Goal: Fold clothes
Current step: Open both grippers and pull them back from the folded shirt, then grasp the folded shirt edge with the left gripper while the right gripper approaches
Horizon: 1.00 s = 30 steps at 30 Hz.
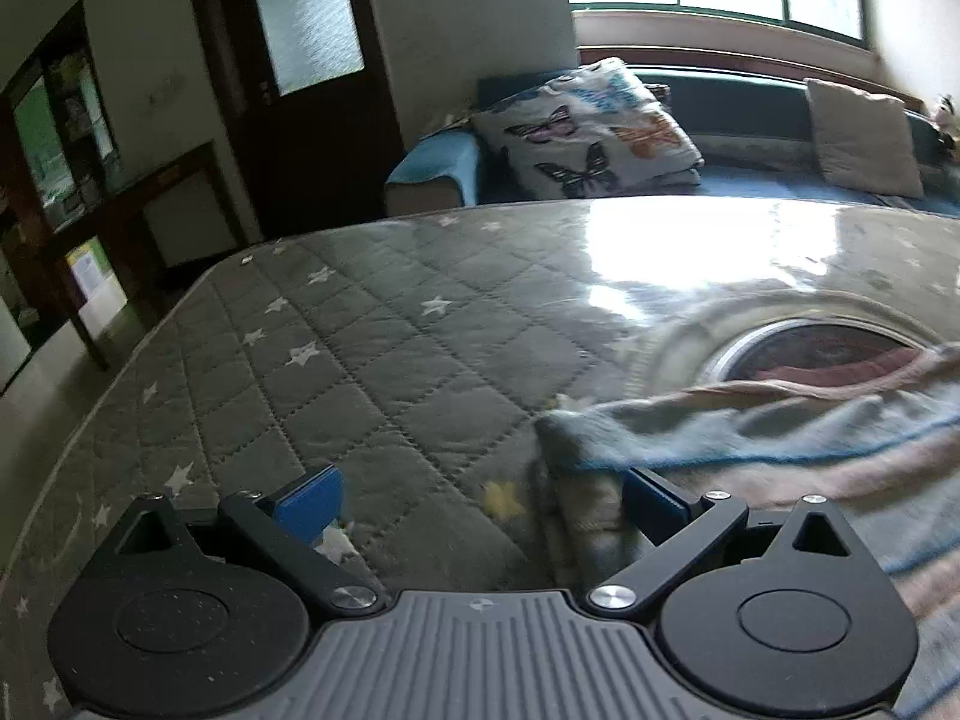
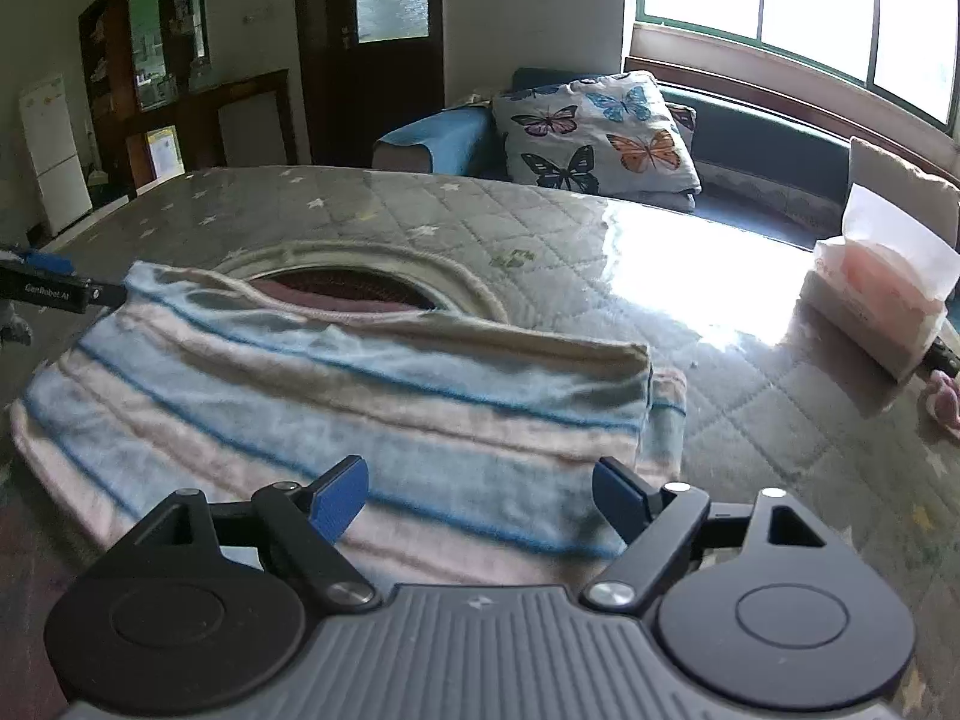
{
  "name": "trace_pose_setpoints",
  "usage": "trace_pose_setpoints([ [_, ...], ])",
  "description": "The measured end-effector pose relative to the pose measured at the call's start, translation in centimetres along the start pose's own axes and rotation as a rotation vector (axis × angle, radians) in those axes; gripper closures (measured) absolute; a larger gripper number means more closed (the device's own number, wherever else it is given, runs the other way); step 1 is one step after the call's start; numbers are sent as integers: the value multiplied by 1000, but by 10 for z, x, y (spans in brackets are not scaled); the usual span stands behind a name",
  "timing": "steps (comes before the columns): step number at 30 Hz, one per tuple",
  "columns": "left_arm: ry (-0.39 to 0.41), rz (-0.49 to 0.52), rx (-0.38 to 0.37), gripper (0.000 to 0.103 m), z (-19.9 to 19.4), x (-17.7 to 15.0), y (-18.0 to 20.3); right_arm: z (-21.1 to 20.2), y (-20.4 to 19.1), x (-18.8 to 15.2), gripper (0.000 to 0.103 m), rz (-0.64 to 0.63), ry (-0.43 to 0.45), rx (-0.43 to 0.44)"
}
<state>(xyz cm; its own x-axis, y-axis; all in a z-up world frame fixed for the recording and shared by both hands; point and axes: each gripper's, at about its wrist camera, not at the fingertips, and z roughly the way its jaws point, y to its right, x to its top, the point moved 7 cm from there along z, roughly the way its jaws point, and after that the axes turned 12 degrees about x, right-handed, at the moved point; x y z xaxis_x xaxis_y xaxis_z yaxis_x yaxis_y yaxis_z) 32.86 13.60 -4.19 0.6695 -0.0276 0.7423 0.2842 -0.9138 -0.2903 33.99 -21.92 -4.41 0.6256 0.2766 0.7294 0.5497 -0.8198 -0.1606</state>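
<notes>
The striped garment [image 2: 336,396] lay doubled across the middle of the desk [image 2: 690,312]; both the left gripper [image 1: 480,501] and the right gripper [image 2: 480,495] stood open and empty, probably freed for the next fold.

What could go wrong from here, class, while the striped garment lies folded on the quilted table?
1. Both the left gripper and right gripper are open, so the striped garment could spring unfolded.
2. Its right edge sits uneven, so another fold might come out crooked.
3. A wide sweep could knock the tissue pack.
</notes>
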Motion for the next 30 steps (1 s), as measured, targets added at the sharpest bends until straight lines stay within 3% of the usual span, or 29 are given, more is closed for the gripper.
trace_pose_setpoints([
  [15, -11, -33, 12, 0, 17, 4, -6, 34, 33, 29, 19, 29, 25, 12],
  [30, -6, -10, 21, 0, 25, -1, -4, 45, 42, 26, 19, 42, -11, -13],
])
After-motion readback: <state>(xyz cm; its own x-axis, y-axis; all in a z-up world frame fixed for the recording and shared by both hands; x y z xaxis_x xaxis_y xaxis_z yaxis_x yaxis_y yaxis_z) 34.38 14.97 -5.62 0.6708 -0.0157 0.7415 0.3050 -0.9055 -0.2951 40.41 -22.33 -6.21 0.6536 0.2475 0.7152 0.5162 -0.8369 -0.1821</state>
